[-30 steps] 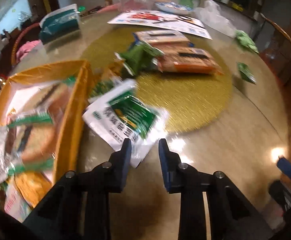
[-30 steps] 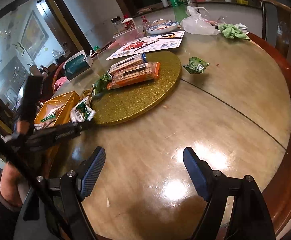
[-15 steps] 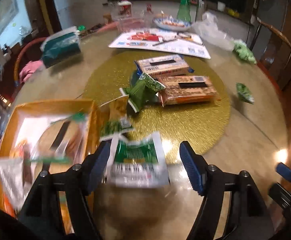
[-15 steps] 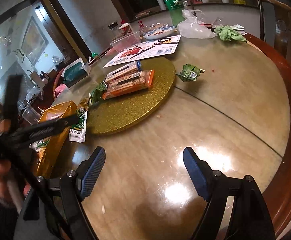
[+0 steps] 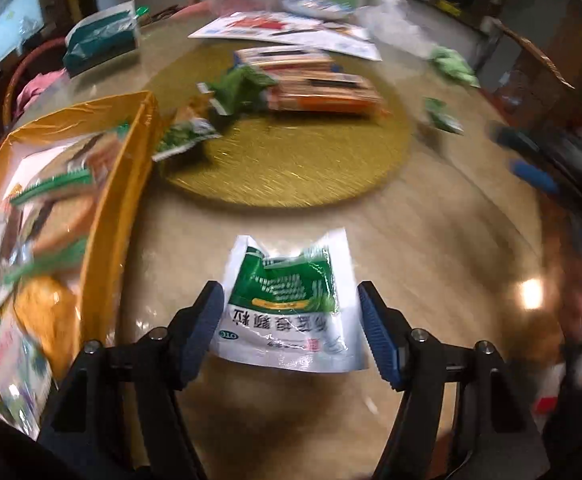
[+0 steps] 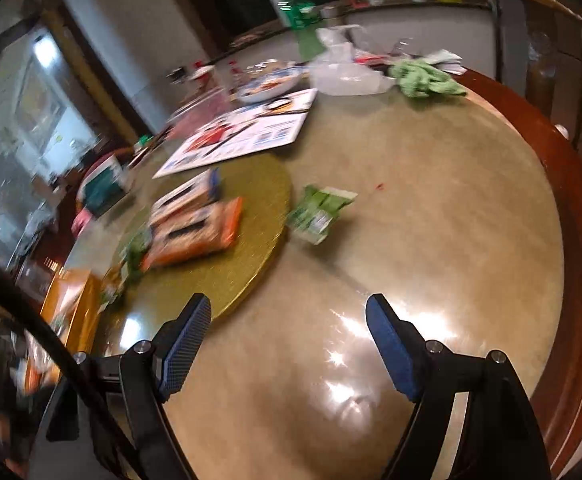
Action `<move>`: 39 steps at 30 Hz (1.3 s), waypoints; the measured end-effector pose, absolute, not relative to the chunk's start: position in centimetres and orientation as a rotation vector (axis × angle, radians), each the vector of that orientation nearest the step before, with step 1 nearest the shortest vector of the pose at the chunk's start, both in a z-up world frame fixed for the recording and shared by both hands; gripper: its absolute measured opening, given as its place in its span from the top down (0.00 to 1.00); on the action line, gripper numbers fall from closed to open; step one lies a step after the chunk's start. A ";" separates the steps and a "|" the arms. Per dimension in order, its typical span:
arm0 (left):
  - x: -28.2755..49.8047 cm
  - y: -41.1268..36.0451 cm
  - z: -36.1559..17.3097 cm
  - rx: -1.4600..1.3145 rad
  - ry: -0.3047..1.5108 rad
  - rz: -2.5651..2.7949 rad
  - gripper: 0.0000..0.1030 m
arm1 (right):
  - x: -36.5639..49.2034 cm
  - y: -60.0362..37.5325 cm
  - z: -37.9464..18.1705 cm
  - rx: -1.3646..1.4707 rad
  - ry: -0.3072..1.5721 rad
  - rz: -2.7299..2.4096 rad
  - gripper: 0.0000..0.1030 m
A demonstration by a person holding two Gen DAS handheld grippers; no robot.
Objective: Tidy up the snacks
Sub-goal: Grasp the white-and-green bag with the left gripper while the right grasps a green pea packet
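A white and green snack packet (image 5: 291,276) lies flat on the table between the pads of my left gripper (image 5: 289,300). The jaws are closing, but the pads stand clear of the packet's edges. An orange box (image 5: 107,100) with several wrapped snacks stands at the left. Orange packs (image 5: 323,96) and green packets (image 5: 239,88) lie on the gold turntable (image 5: 291,168). My right gripper (image 6: 287,308) is open over bare table, with nothing between its fingers. A green packet (image 6: 319,212) lies beyond it, beside the turntable (image 6: 251,264).
At the far side are a printed sheet (image 6: 247,132), a plastic bag (image 6: 343,72), a green cloth (image 6: 427,78) and a bowl (image 6: 271,84). A teal tissue pack (image 5: 99,40) sits far left. The table's wooden rim (image 6: 575,240) curves along the right.
My left gripper opened and let go of the white and green packet, which now lies on the table between the jaws. The right gripper moved nearer the turntable and the green packet.
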State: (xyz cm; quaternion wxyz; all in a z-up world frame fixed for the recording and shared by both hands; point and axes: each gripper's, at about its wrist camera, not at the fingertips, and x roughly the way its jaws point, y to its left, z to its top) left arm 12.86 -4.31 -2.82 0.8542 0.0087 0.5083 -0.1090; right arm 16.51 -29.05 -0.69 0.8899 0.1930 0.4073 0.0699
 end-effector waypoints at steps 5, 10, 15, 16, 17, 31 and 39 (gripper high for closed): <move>9.0 -5.2 -3.0 0.088 1.081 -0.277 0.32 | 20.6 -30.3 -1.5 0.467 0.871 0.110 0.22; 7.0 -3.2 -2.2 0.068 1.040 -0.230 0.32 | 25.1 -29.4 -2.2 0.464 0.931 0.016 0.22; 6.3 -1.0 -1.6 -0.004 1.027 -0.216 0.28 | 26.3 -28.0 -3.2 0.422 0.973 -0.046 0.37; 6.3 -0.9 -1.3 -0.009 1.018 -0.229 0.28 | 26.2 -27.8 -3.2 0.411 0.980 -0.051 0.49; 6.4 -0.9 -1.1 -0.009 1.011 -0.237 0.28 | 25.8 -27.5 -3.2 0.397 0.978 -0.053 0.58; 15.0 -6.1 -2.0 0.022 1.040 -0.433 0.27 | 13.1 -22.9 -3.3 0.236 0.983 0.201 0.72; 13.7 -3.8 -3.9 0.058 1.148 -0.379 0.27 | 7.7 -22.1 -3.5 0.250 0.942 0.295 0.72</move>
